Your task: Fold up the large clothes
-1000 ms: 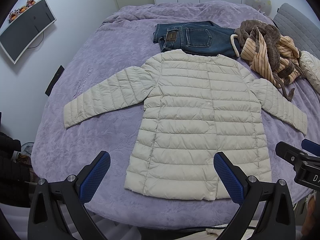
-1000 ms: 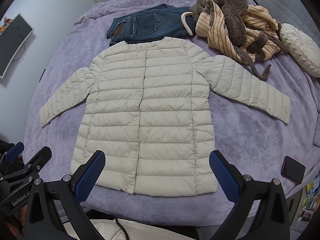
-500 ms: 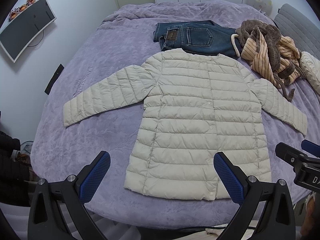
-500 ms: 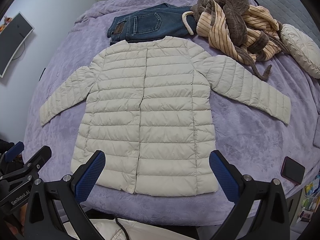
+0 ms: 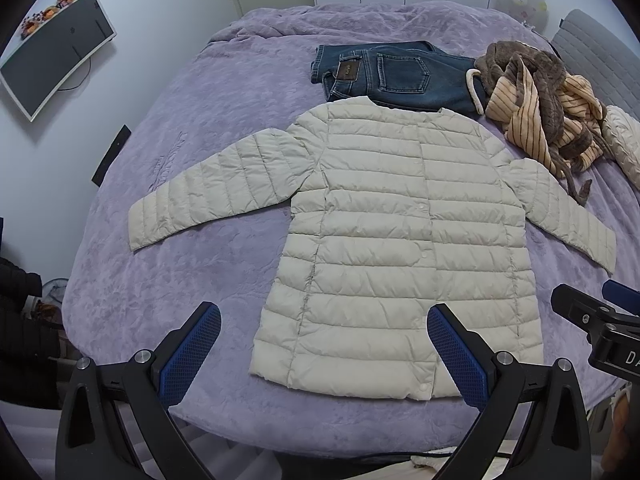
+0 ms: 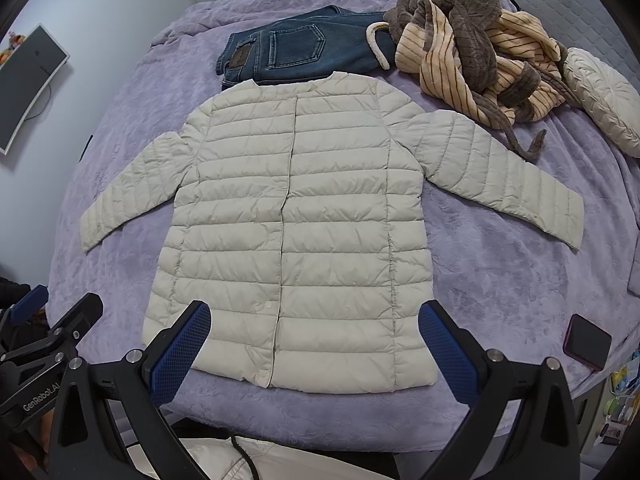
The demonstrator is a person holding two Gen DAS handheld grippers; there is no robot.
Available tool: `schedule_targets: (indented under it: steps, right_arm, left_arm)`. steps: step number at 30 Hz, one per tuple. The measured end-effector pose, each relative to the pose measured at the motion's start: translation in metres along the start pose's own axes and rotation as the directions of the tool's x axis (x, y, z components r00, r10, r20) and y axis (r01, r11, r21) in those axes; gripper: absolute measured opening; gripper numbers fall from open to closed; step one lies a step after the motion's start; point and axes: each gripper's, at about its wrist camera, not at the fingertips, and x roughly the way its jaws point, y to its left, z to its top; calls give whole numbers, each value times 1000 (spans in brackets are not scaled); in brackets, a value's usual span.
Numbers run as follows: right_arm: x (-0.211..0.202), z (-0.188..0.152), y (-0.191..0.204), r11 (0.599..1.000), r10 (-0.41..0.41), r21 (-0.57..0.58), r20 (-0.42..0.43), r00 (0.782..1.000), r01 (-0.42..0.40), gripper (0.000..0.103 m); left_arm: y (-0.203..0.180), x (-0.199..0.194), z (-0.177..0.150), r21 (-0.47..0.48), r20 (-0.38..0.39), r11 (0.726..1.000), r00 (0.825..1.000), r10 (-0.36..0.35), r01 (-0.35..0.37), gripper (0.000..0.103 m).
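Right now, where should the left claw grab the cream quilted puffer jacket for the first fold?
Judging by its flat, spread pose: pinch the cream quilted puffer jacket at its left sleeve cuff, coming from the outer left. That free edge lies flat on the purple bedspread.

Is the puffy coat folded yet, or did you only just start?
Only just started. Done: the puffy coat lies flat on the purple bed, snapped shut, both sleeves spread out. In hand: nothing; the left gripper and right gripper hover open near its hem, touching nothing. Left: every fold, so sleeves in, then body over. The jeans and striped robe wait behind it.
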Motion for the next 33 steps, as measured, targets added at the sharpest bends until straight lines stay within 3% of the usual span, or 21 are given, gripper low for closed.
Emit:
schedule_targets:
  steps: [20,33]
  right_arm:
    - [1,-1,0,1000,-1,6,-6,1000,1,103]
    - [17,0,18,997,-25,67,-31,999,27,103]
  left_arm:
    - [-1,2,-3,3,-9,1000,1000,-18,18,103]
    - [44,36,4,-18,-55,996,994,-93,92,103]
